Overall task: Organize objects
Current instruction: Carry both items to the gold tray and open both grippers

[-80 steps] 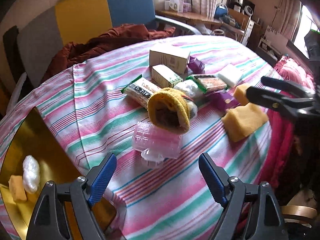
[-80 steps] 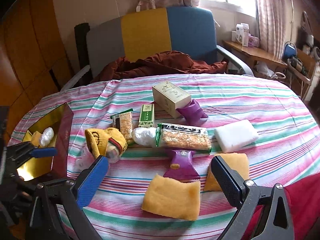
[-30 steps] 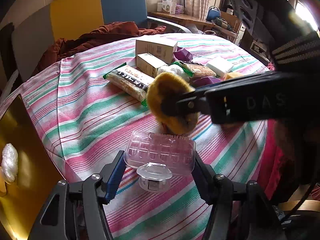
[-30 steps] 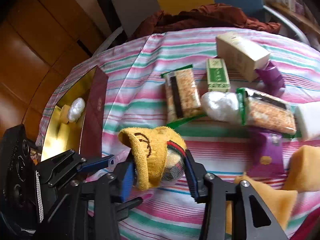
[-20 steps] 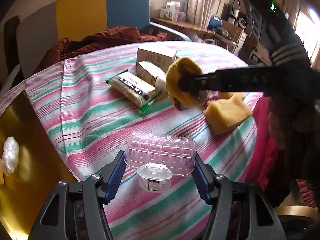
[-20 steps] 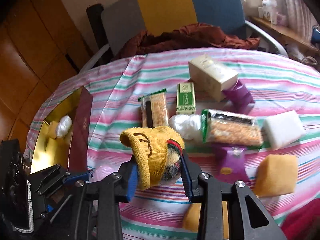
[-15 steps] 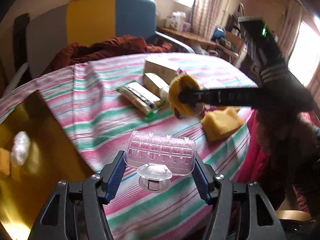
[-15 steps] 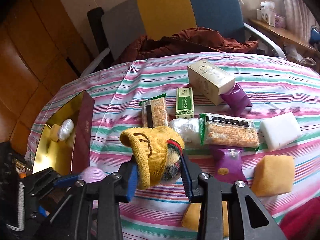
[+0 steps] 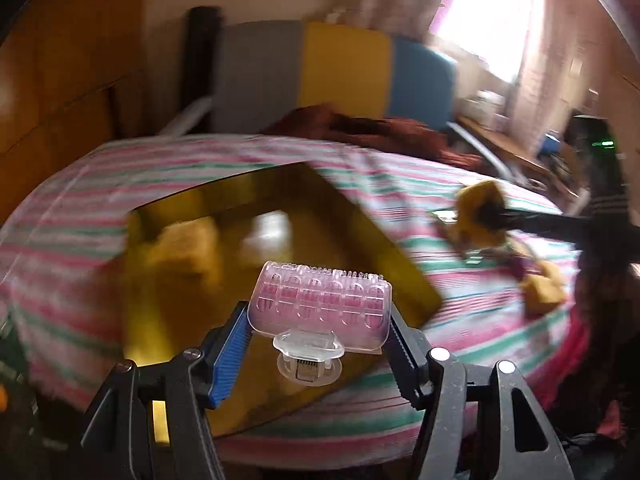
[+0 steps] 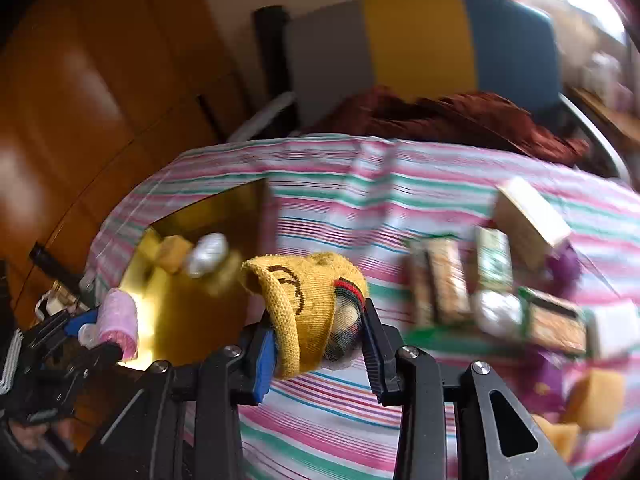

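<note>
My left gripper (image 9: 318, 336) is shut on a pink clear plastic case (image 9: 320, 312) and holds it above the near edge of the open gold box (image 9: 344, 236). The case also shows at the left of the right wrist view (image 10: 118, 324). My right gripper (image 10: 318, 350) is shut on a yellow knit hat (image 10: 308, 300) and holds it above the striped tablecloth (image 10: 320, 216), just right of the gold box (image 10: 192, 304). The hat shows at the right of the left wrist view (image 9: 478, 216). A yellow sponge (image 9: 182, 250) and a white wad (image 10: 206, 256) lie in the box.
Snack packets (image 10: 444, 280), a green box (image 10: 494, 264), a cream carton (image 10: 528, 212), a white block (image 10: 612, 330) and yellow sponges (image 10: 596, 396) lie on the cloth's right half. A grey, yellow and blue chair (image 10: 416, 44) with a brown cloth (image 10: 440, 114) stands behind the table.
Both grippers closed on their objects and lifted them. Both have since swung left toward the gold box; the left gripper now holds the case over it. The current frames are motion-blurred.
</note>
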Available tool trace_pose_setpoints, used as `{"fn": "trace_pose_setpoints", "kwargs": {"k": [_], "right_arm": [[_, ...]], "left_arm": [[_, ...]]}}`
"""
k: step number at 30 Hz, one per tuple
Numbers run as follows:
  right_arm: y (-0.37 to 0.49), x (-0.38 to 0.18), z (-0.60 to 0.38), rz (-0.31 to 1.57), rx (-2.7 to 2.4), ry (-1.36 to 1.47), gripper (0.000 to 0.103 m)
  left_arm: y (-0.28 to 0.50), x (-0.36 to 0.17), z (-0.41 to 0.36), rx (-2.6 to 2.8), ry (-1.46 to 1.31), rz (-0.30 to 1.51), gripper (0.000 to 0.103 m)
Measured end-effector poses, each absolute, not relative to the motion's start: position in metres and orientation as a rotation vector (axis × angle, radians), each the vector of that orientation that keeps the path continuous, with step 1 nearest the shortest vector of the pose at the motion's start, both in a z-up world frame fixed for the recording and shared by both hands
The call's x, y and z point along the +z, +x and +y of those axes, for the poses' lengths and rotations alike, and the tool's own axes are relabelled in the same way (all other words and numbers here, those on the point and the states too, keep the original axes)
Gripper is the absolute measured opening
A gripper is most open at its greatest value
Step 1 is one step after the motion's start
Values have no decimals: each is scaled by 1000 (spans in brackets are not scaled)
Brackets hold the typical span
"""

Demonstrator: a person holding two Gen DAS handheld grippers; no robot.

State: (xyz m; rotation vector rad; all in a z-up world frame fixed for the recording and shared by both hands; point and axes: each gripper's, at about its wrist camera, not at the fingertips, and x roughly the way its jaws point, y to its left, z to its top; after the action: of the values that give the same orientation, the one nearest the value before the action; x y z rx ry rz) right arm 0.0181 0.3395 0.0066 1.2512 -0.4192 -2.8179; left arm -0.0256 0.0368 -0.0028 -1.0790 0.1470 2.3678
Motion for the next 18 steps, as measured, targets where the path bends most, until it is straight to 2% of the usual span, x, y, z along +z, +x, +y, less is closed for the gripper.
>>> {"fn": "trace_pose_setpoints", "kwargs": {"k": [6,13,16,17,18], "right_arm": [[-20,15,290,-278,-2752,1227,38],[-78,3,248,-150,-2673,1306,40],[-112,0,241,-146,-2692,1316,51],[-119,0,241,-162,-2699,1307,62],[-127,1,242,-181,-2713,1300,69]], "left_arm": [[-44,-33,-7,2448,-1217,164,64],[-47,-56,-16,2436,-1298,166,65],[-45,-58,-15,2416,-1305,170,65],[-45,-58,-15,2416,-1302,176,65],[-43,-58,-15,2416,-1301,186,65]]}}
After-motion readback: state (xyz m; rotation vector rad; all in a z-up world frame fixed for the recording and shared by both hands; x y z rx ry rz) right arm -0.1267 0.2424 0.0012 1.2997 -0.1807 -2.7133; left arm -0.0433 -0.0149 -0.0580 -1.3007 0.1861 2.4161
